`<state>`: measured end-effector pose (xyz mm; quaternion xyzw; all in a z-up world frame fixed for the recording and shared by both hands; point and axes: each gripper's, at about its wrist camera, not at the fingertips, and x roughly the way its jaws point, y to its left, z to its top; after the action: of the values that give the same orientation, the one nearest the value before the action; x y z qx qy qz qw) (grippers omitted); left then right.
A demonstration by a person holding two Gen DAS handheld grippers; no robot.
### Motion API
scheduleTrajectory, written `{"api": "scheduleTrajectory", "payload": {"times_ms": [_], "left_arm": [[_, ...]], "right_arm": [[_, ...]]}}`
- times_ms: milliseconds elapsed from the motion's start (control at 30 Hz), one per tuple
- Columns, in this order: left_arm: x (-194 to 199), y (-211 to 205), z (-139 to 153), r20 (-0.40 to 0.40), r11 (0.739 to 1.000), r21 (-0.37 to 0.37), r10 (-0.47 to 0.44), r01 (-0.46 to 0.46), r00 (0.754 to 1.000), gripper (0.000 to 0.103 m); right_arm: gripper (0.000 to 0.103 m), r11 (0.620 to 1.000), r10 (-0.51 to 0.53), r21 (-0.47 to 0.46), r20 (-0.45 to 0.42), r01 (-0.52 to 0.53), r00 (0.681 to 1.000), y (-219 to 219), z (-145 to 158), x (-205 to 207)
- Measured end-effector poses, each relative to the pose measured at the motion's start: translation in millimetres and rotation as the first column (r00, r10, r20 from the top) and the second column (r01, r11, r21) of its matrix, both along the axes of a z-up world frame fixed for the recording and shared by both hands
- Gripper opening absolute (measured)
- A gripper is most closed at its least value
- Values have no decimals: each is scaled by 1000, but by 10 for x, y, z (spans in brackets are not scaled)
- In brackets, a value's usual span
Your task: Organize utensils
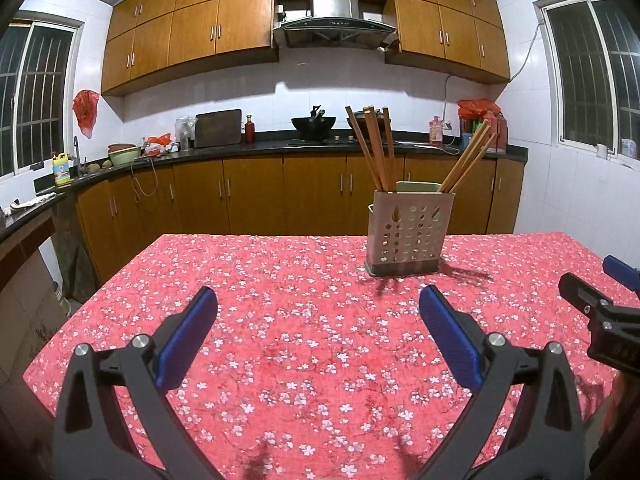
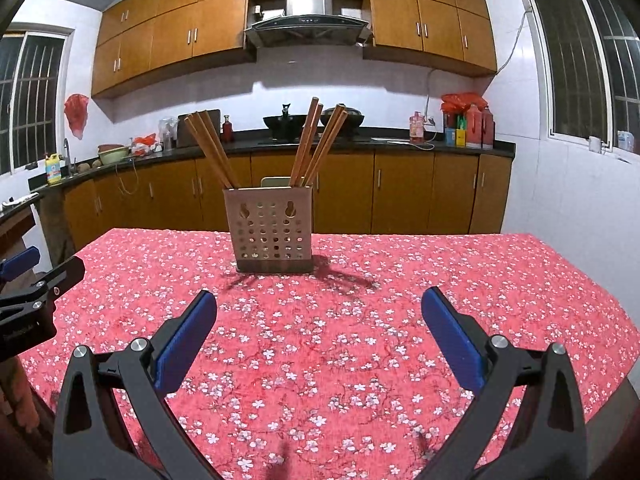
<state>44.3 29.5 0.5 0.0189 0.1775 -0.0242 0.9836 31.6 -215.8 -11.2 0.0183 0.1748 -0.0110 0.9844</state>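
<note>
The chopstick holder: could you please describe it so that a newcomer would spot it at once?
Find the table under the red flowered cloth. Toward its far side stands the chopstick holder, a pale upright box. Its front is full of round holes, and brown chopsticks fan out of its top.

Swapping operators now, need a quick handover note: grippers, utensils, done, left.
Left gripper: open, empty, above the floral tablecloth.
Right gripper: open, empty, same height.
Perforated utensil holder stands upright at the table's far side. Two bunches of chopsticks sit inside: one leaning left, one leaning right.
Done: all visible chopsticks are in the holder.
Left: no loose utensils in view; check off-camera.
</note>
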Motion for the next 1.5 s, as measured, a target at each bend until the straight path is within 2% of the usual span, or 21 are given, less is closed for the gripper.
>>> {"api": "scheduleTrajectory", "payload": {"times_ms": [1500], "left_arm": [[2,-24,-15,-3,1000,-4,0,0,1000,99]], "right_arm": [[101,1000,1,12,-9,-1,1000,-35,-4,28]]}}
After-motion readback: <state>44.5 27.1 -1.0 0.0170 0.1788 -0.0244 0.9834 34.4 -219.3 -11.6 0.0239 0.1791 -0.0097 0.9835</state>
